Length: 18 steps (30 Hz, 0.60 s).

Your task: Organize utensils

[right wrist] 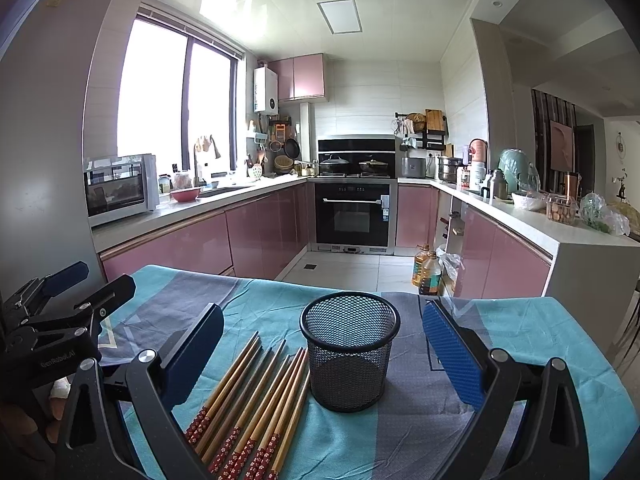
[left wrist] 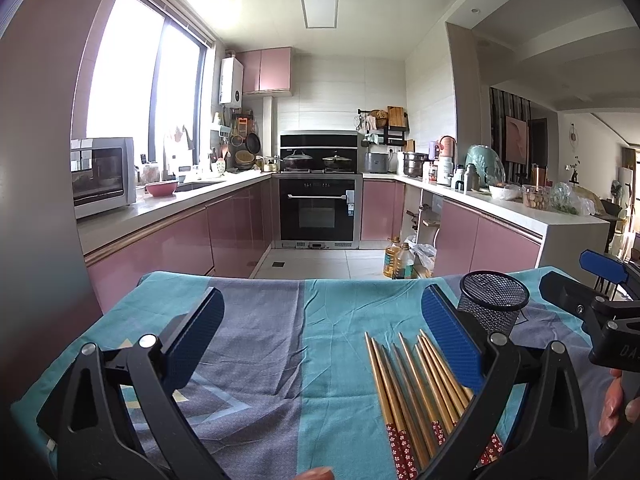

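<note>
Your left gripper [left wrist: 320, 344] is held above the left half of the table [left wrist: 256, 312], its two blue-padded fingers [left wrist: 192, 336] spread wide apart with nothing between them; only the teal and grey patterned cloth [left wrist: 332, 360] shows in the gap. In the right wrist view the same gripper appears at the far left edge, raised off the cloth, with your hand [right wrist: 24, 420] behind it. To the right of that gap lies the bundle of chopsticks [left wrist: 416, 396], flat on the cloth and side by side, their bare golden-brown tips pointing away from you and their red flower-patterned ends toward you. In the left wrist view the bundle passes partly under the right finger of your left gripper; whether that finger touches them cannot be told. Just beside the chopsticks on the right stands the black mesh cup [right wrist: 350, 350], upright and empty, with the nearest chopstick lying close against its base. Your right gripper [right wrist: 324, 354] is also fully open and holds nothing: its left finger [right wrist: 196, 344] sits to the left of the chopsticks and its right finger stands well to the right of the cup, so both the chopsticks and the cup lie within its span. Your right hand [left wrist: 618, 408] is visible at the far right of the left wrist view.
</note>
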Motion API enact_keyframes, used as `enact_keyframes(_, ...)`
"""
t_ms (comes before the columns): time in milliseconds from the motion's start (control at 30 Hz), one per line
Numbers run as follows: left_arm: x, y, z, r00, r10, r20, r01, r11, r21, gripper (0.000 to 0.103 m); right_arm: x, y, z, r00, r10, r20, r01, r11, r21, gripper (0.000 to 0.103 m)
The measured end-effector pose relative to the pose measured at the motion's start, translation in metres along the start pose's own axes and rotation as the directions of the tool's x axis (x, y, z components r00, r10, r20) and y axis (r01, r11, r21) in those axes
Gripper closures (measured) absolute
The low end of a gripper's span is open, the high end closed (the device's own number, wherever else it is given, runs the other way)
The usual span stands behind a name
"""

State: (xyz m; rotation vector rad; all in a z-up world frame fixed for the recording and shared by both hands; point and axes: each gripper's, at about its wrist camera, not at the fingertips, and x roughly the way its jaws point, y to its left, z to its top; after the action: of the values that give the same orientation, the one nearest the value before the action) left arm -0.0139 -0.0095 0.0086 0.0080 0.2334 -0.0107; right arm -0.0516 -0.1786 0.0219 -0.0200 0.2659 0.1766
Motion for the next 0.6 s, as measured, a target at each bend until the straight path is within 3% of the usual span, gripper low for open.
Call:
enact_keyframes(333,0.006,-0.001,-0.001,0.999,-0.011,-0.040,0.012,1.000,0.018,0.006,0.005,-0.002,-0.002,0.998,0.034,-0.052,-0.034,0.999,0.001,0.006)
enact_keyframes(467,0.013,-0.003,-0.004,0.995,-0.028,-0.093,0.032,0.999,0.042,0.006,0.013,0.002,-0.010,0.990,0.061,-0.125,-0.063,0.998,-0.013,0.006)
enact_keyframes(600,0.027,-0.008,-0.009,0.982,-0.056,-0.183,0.071,0.994,0.079,0.006,0.028,0.005,-0.022,0.963,0.098,-0.250,-0.106,0.994,-0.019,0.012)
